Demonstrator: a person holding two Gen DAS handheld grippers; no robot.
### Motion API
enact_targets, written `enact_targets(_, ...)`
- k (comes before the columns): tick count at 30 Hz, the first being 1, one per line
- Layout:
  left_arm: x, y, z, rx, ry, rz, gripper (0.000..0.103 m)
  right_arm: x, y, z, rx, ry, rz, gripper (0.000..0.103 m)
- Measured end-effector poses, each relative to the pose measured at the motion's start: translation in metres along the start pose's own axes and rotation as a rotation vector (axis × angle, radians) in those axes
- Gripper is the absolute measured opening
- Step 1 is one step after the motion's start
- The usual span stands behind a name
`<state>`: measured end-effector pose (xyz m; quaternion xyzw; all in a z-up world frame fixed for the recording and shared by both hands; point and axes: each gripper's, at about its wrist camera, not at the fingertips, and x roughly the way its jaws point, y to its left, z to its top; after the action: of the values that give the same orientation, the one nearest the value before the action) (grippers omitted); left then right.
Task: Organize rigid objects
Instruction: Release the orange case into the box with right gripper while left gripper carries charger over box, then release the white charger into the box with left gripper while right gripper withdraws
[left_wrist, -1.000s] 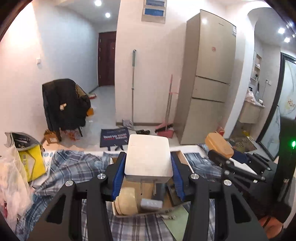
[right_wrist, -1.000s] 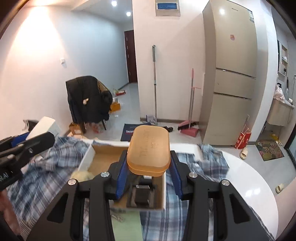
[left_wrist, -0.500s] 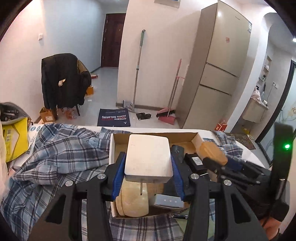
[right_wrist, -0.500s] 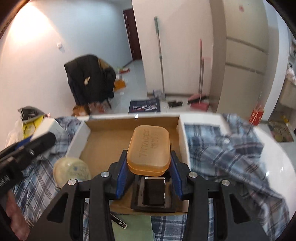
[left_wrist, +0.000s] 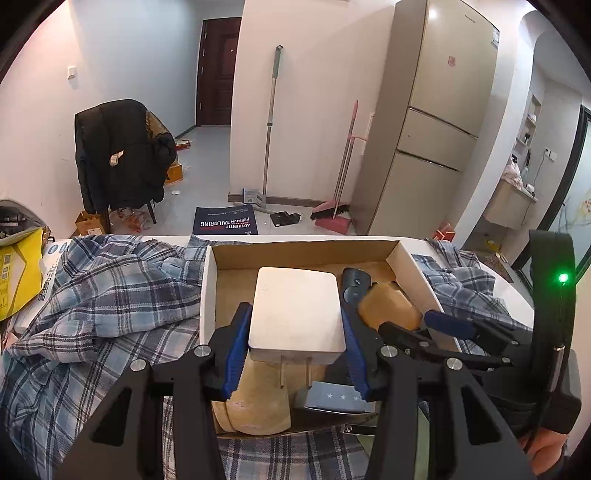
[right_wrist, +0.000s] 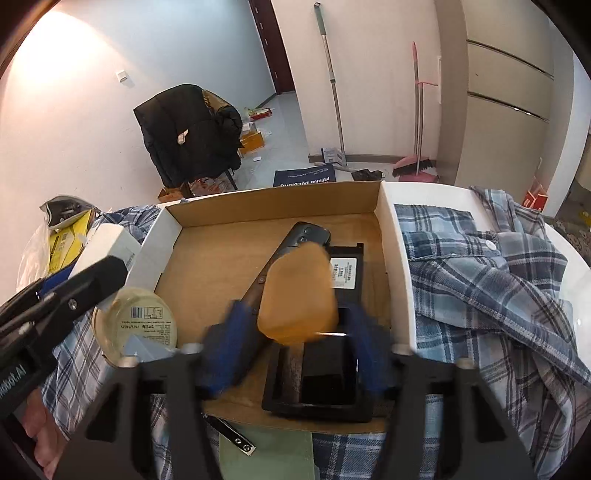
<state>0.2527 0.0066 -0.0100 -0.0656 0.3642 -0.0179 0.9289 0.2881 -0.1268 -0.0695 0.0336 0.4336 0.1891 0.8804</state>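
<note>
Right gripper (right_wrist: 291, 354) jaws opening, blurred orange case (right_wrist: 297, 295) seemingly loose above cardboard box (right_wrist: 273, 199); left gripper (left_wrist: 295, 339) pinching white adapter (left_wrist: 297, 312).

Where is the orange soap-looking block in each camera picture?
Left wrist view: the orange block sits right of centre, inside the cardboard box, just right of the white charger.
Right wrist view: the block is at centre, blurred, between the opening right gripper pads.
Shared landmark: the box.
</note>
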Motion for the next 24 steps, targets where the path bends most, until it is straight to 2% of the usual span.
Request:
enact_targets(4,-0.002,0.0,0.0,-0.001,-0.012,-0.012,0.049,-0.016,-0.007,0.005,0.033,-0.035,-0.006,0.065)
enact_targets(8,0.0,-0.001,-0.001,-0.008,-0.033,-0.038,0.049,-0.031,-0.017,0.01,0.056,-0.09,-0.071,0.065)
enact_targets(12,0.003,-0.004,-0.003,0.002,-0.053,-0.064,0.049,-0.032,-0.031,0.013,0.11,-0.088,-0.053,0.065)
enact_targets(20,0.007,-0.007,-0.004,0.004,-0.039,-0.048,0.049,-0.031,-0.033,0.012,0.117,-0.077,-0.056,0.065)
enact_targets(24,-0.004,-0.011,-0.002,0.03,-0.078,-0.002,0.049,-0.039,-0.029,0.014,0.103,-0.096,-0.065,0.065)
